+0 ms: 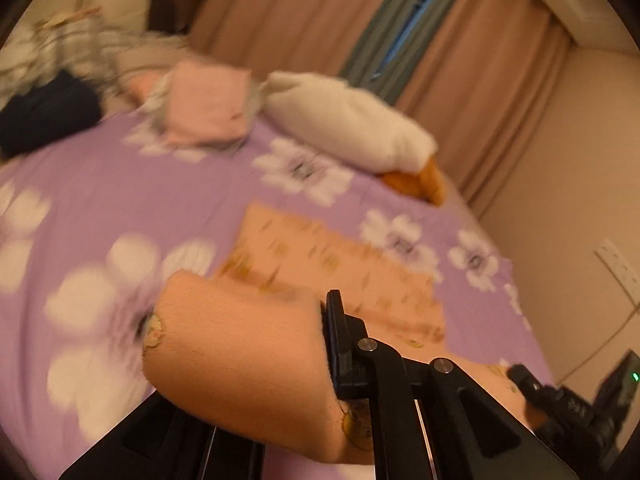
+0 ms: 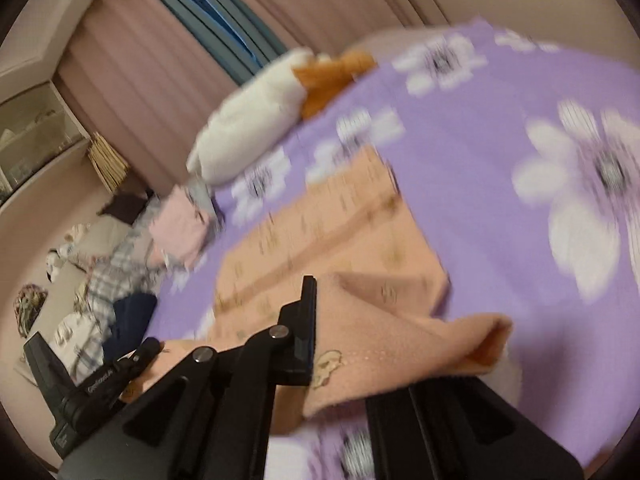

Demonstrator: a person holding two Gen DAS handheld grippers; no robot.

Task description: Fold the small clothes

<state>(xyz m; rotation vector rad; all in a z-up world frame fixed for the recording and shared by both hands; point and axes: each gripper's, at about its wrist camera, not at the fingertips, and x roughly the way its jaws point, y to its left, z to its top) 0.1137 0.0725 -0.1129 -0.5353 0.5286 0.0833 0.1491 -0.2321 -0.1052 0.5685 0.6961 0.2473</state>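
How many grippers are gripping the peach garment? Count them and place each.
2. The left gripper pinches one near edge of the peach garment; the right gripper pinches the other. Both lift it off the purple bedsheet.

Both my wrist feeds look dim and warm, a peach cast over everything. Motion blur smears the purple bedsheet [image 1: 100, 184] and its white flowers; the black gripper fingers [image 1: 340, 344] close to the lens stay fairly sharp. Fisheye bending curves the curtains [image 2: 132, 64], and dark vignette rings each frame's corners. I see no glare, only soft shadows.
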